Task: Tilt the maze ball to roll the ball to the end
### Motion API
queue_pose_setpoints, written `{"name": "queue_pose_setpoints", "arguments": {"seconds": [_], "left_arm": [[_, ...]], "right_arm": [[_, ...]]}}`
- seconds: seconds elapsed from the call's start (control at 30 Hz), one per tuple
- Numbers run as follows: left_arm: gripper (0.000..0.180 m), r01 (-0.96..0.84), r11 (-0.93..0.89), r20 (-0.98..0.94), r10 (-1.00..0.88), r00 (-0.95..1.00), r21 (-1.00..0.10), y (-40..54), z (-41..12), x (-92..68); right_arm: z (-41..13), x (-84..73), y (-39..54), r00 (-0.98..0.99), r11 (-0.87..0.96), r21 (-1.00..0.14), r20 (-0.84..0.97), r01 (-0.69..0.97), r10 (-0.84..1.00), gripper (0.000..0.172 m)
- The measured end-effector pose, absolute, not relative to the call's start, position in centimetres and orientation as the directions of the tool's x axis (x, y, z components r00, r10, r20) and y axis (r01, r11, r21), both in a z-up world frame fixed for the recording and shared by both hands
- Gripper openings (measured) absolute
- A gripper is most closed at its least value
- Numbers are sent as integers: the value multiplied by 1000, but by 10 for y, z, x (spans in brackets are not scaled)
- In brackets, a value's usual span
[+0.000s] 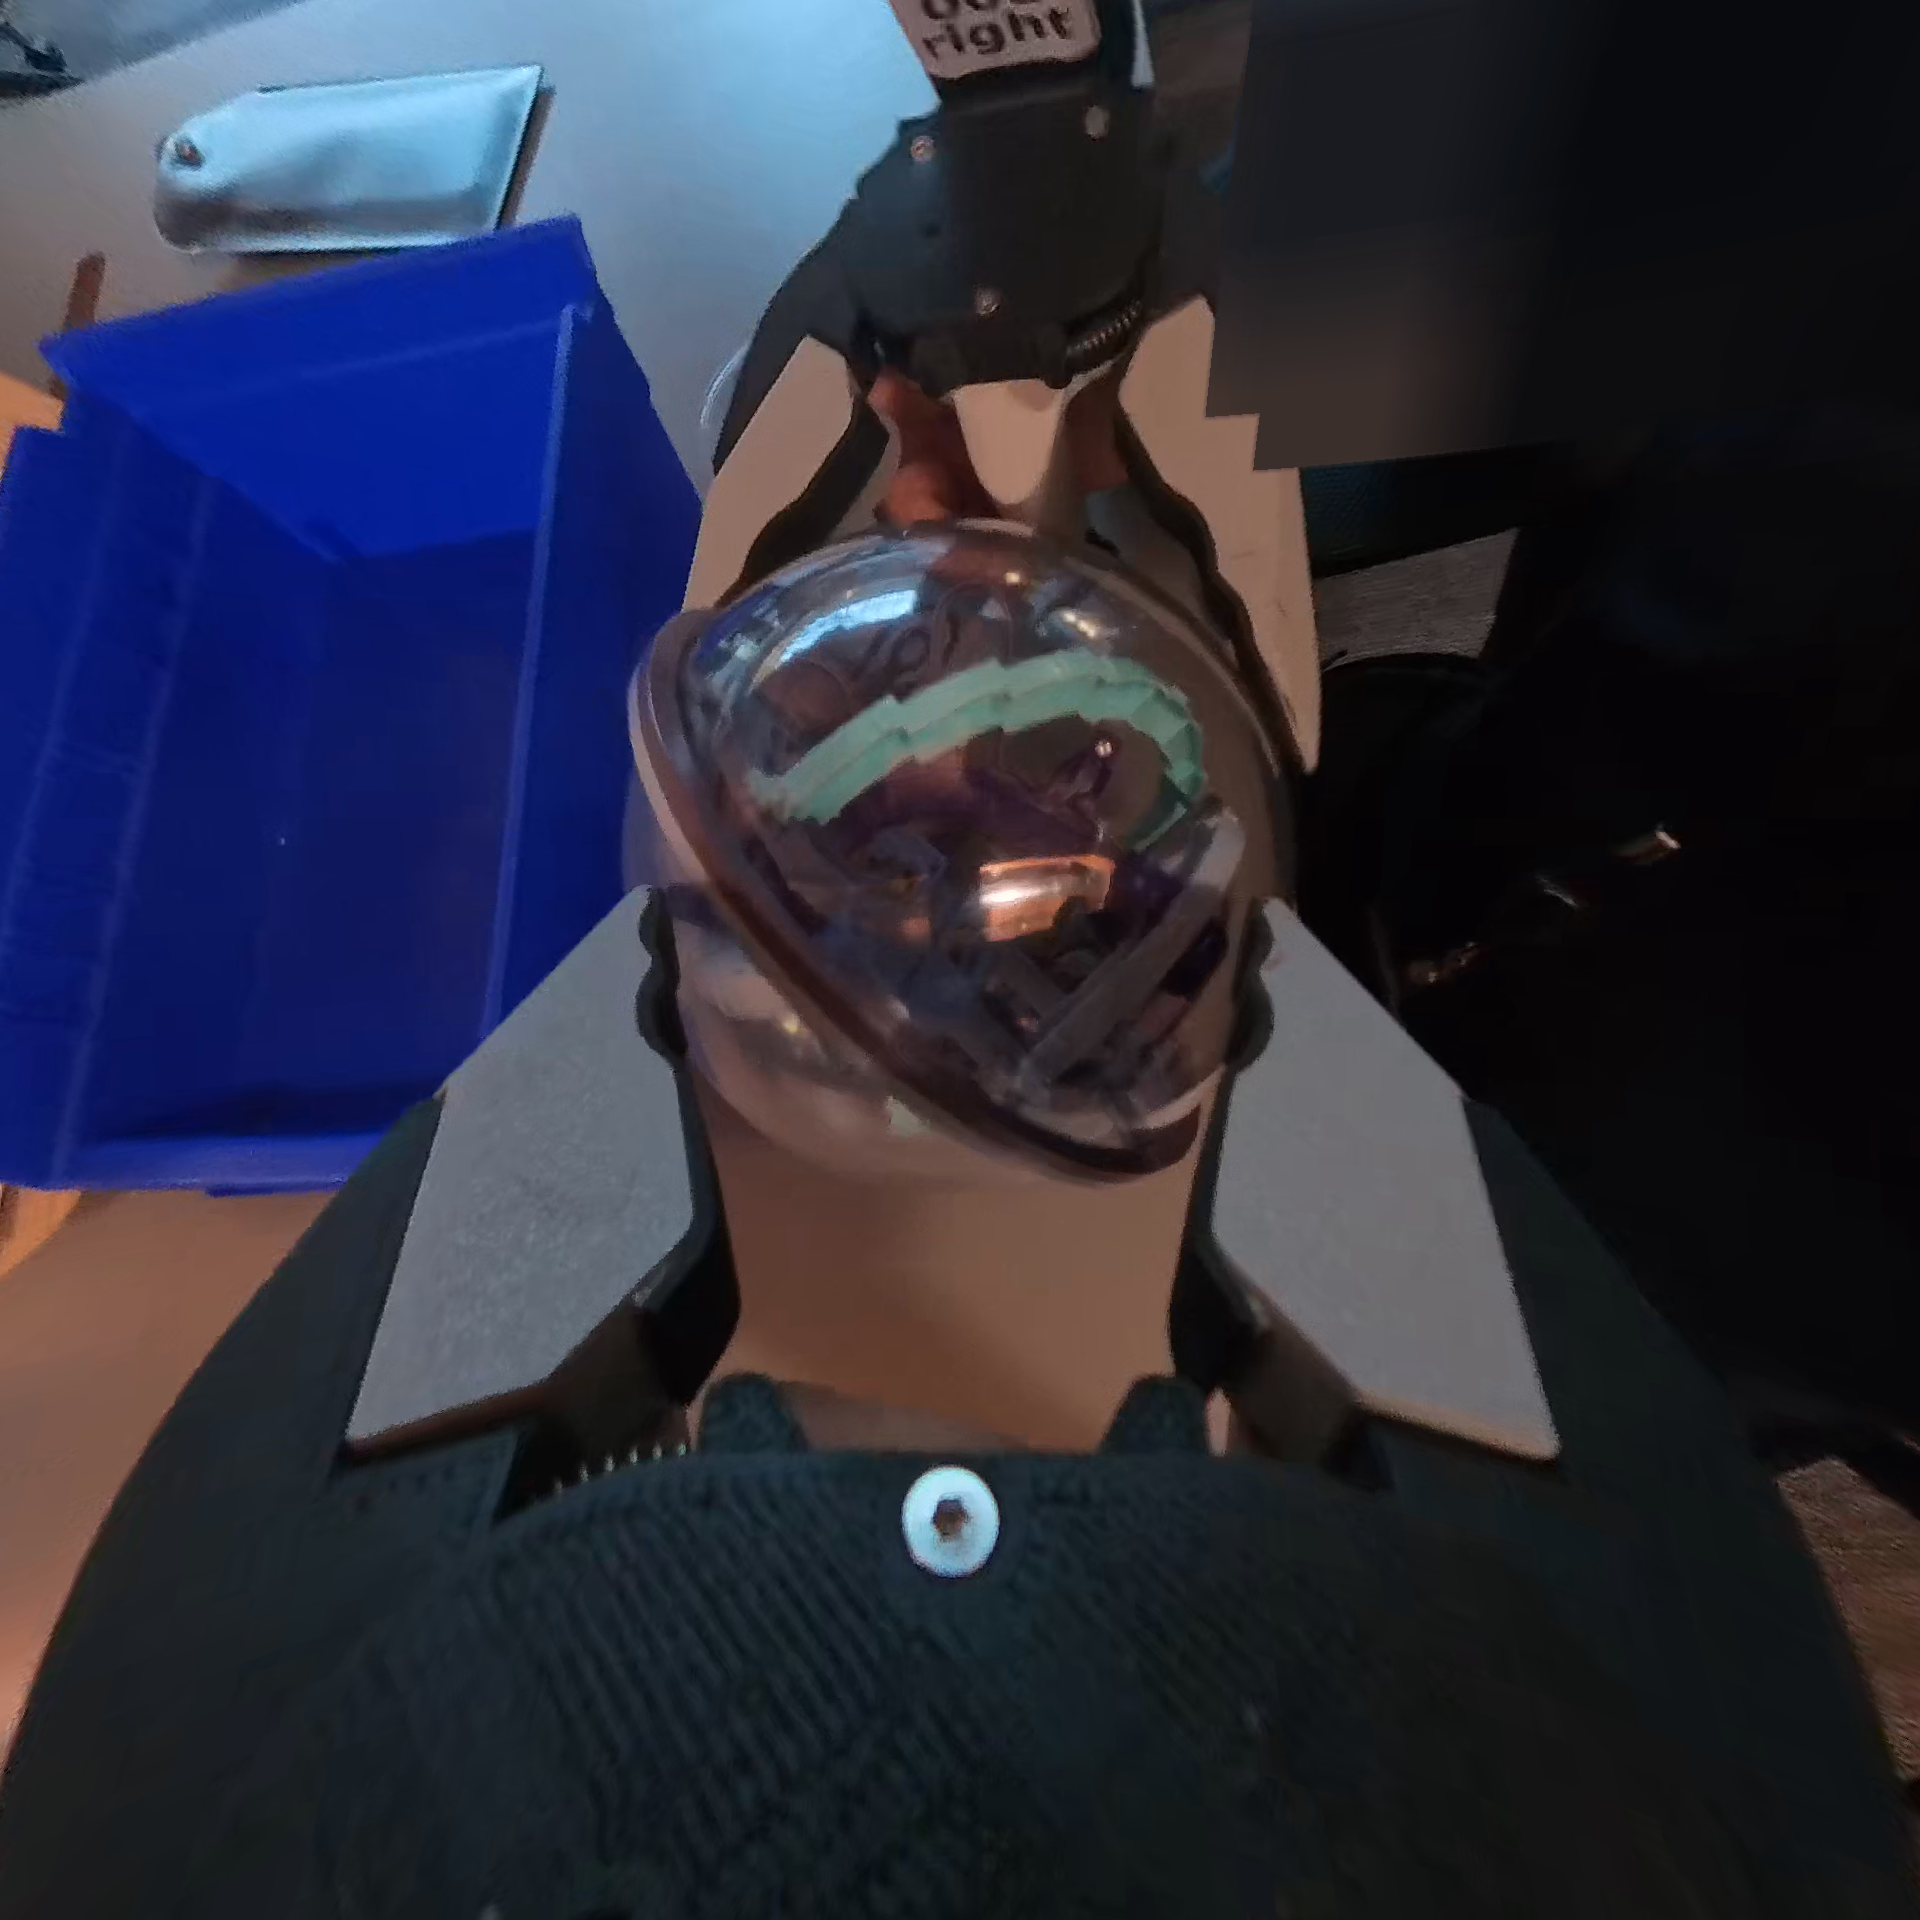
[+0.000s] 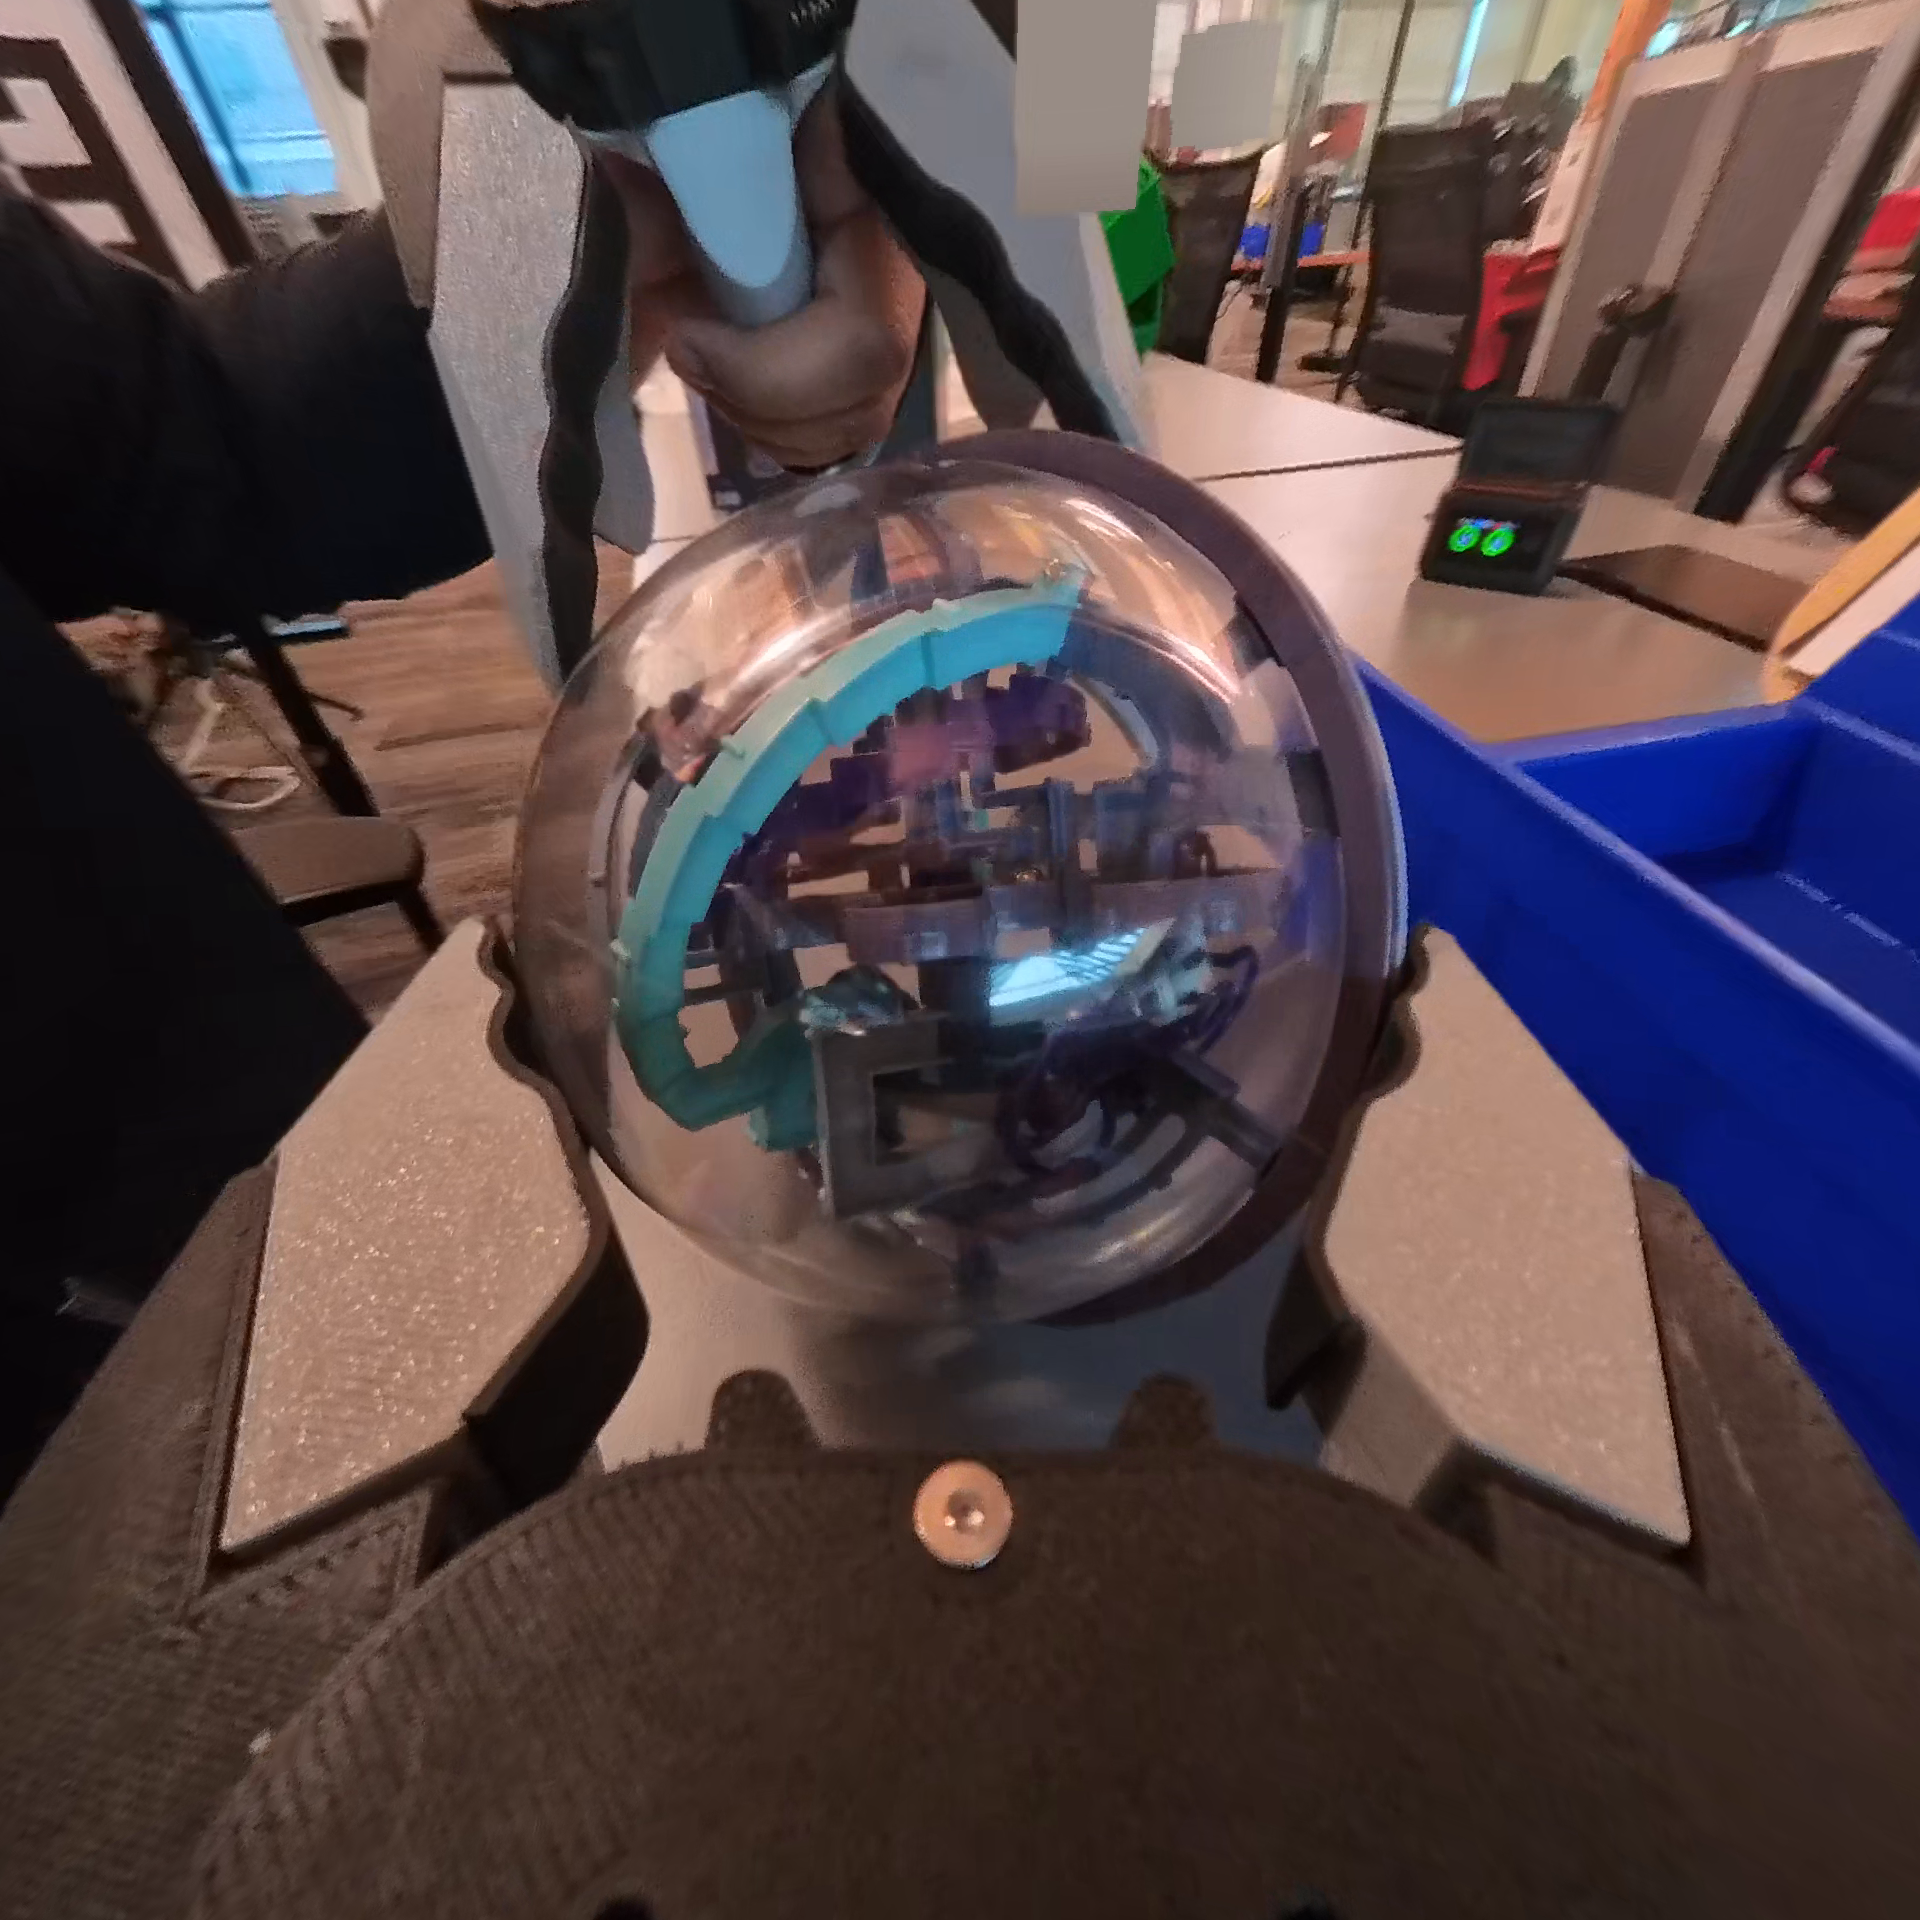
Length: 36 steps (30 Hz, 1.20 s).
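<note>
Here one maze ball [image 2: 956, 883], a clear sphere holding teal and purple tracks, sits clamped between two grippers: the left gripper [image 1: 956, 966] and the right gripper [image 2: 956, 997] each press both fingers against its sides. Beside the ball stands one blue bin [image 1: 312, 727], nothing visible inside.

Blue bin [image 2: 1704, 831] stands just beside the maze ball [image 2: 956, 883], blocking that side. Opposite side open, off the worktop [image 2: 1455, 613] edge. Grey pouch [image 1: 343, 156] lies beyond the bin.
</note>
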<state>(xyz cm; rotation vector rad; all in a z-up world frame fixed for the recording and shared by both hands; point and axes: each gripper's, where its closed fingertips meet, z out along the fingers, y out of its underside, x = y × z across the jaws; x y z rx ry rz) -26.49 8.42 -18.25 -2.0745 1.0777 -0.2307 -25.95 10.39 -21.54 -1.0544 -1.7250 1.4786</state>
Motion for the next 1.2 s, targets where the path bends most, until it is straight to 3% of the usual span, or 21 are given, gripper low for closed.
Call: {"name": "queue_pose_setpoints", "arguments": {"seconds": [0.23,0.4,0.57,1.0,1.13,1.2], "left_arm": [[103,-591,-385,-98,-776,623,-709,91,-175,-254],[104,-650,-417,-132,-771,623,-636,94,-176,-246],[104,-733,-333,-159,-844,513,-593,88,-176,-231],[104,-714,-298,-216,-818,533,-634,93,-173,-226],[112,-680,-345,-230,-762,606,-647,86,-175,-249],[111,-610,-366,-189,-731,656,-703,77,-177,-262]], "right_arm": [[-211,-265,90,-382,151,-986,112,73,917,155],[-216,-260,93,-432,128,-985,66,117,900,155],[-217,-249,87,-568,90,-978,-33,186,822,155],[-225,-251,89,-621,133,-967,-31,216,783,156],[-229,-250,94,-616,115,-967,-51,227,786,146],[-232,-248,94,-618,116,-968,-47,221,785,139]]}}
